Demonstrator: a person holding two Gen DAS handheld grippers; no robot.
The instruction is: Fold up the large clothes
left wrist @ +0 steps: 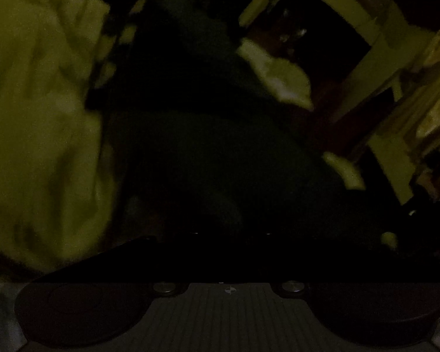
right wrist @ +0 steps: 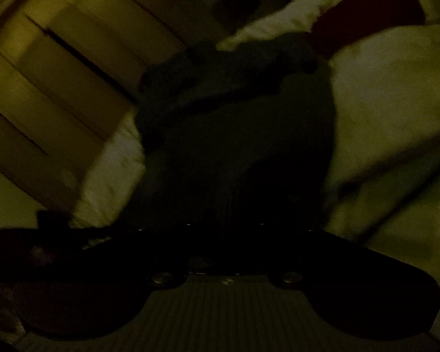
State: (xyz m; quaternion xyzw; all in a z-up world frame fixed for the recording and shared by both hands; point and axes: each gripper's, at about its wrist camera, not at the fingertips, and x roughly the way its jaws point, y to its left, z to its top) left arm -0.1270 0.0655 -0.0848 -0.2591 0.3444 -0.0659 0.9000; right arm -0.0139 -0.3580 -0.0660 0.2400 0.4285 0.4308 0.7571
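Light: very dim, blurred.
Garment: dark garment [right wrist: 237, 135] on pale bedding [right wrist: 390, 94], apparently lifted for folding.
Left gripper [left wrist: 228, 234]: fingers' state cannot be told.
Right gripper [right wrist: 228, 226]: likewise.

In the left wrist view, a dark garment [left wrist: 196, 146] lies ahead at centre, with bedding [left wrist: 38, 117] to its left and a furniture frame [left wrist: 375, 58] beyond to the right. In the right wrist view, the garment [right wrist: 237, 135] rests on bedding [right wrist: 390, 102]; panelled furniture [right wrist: 58, 82] stands at left.
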